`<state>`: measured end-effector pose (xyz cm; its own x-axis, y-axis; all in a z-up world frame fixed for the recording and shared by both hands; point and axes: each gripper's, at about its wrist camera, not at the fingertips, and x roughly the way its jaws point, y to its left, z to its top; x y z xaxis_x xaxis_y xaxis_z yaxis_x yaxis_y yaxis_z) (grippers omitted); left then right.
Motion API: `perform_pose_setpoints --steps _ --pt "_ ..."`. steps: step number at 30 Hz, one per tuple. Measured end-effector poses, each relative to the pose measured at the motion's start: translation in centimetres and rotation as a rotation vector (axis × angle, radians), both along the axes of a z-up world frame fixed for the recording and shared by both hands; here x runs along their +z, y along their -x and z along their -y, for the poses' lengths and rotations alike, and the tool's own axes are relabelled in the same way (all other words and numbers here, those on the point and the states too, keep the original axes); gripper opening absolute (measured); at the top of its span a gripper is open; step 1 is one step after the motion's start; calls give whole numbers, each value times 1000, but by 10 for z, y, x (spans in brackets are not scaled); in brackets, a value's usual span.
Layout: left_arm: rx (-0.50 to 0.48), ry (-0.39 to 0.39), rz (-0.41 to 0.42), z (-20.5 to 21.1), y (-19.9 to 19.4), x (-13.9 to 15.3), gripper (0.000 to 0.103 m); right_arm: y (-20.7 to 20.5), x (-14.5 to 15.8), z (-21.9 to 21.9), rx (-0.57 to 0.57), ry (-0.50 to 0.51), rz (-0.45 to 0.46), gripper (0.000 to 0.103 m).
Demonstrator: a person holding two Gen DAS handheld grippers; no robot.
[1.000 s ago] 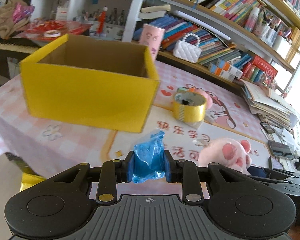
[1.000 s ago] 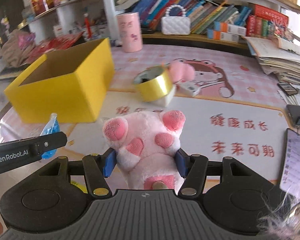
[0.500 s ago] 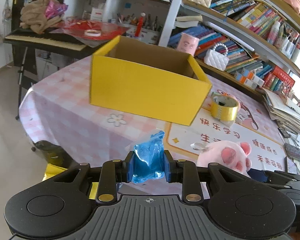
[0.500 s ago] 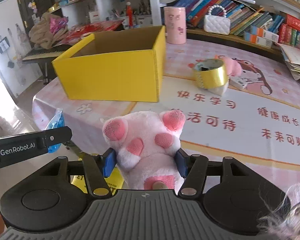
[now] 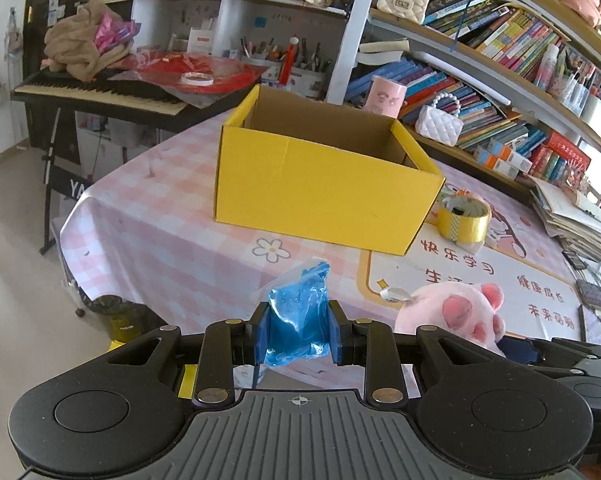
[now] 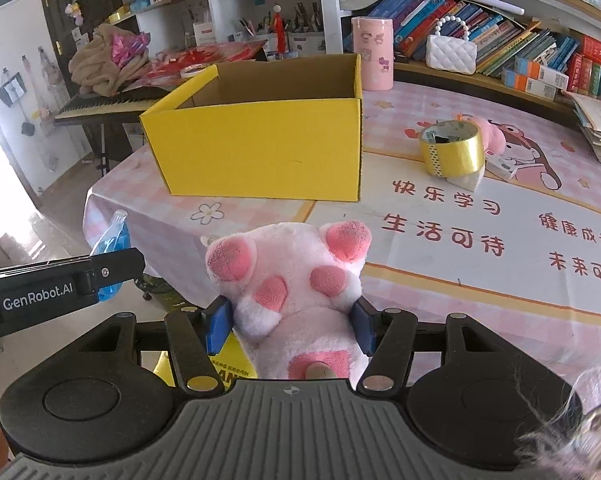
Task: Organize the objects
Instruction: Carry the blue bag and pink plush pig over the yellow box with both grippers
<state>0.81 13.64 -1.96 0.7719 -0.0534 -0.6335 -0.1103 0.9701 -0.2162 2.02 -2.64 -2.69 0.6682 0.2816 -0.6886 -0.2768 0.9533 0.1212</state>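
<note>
My left gripper (image 5: pixel 299 334) is shut on a small blue plastic bag (image 5: pixel 298 322), held in the air off the table's near edge. My right gripper (image 6: pixel 290 326) is shut on a pink plush paw (image 6: pixel 290 280), also raised near the table edge; the paw shows in the left wrist view (image 5: pixel 456 316) to the right of the bag. The bag shows at the left of the right wrist view (image 6: pixel 112 240). An open yellow cardboard box (image 5: pixel 324 184) (image 6: pixel 260 144) stands on the pink checked table (image 5: pixel 172 232) beyond both grippers; the part of its inside I see is empty.
A gold tape roll (image 5: pixel 462 216) (image 6: pixel 452 154) lies right of the box with a small pink plush (image 6: pixel 490 136) behind it. A pink cup (image 6: pixel 372 52) and white handbag (image 6: pixel 450 54) stand at the back. Bookshelves line the rear; a keyboard (image 5: pixel 96 94) stands left. Stacked papers (image 5: pixel 572 216) lie far right.
Both grippers have pulled back and risen from the table with their objects still held; the yellow box and tape roll now look farther away and the floor shows on the left.
</note>
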Motion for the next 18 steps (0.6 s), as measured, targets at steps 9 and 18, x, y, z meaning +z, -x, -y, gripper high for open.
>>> perform_pose_setpoints --steps 9,18 --pt "-28 -13 32 -18 3 4 27 7 4 -16 -28 -2 29 57" --pt "-56 -57 114 -32 -10 25 27 -4 23 -30 -41 -5 114 57"
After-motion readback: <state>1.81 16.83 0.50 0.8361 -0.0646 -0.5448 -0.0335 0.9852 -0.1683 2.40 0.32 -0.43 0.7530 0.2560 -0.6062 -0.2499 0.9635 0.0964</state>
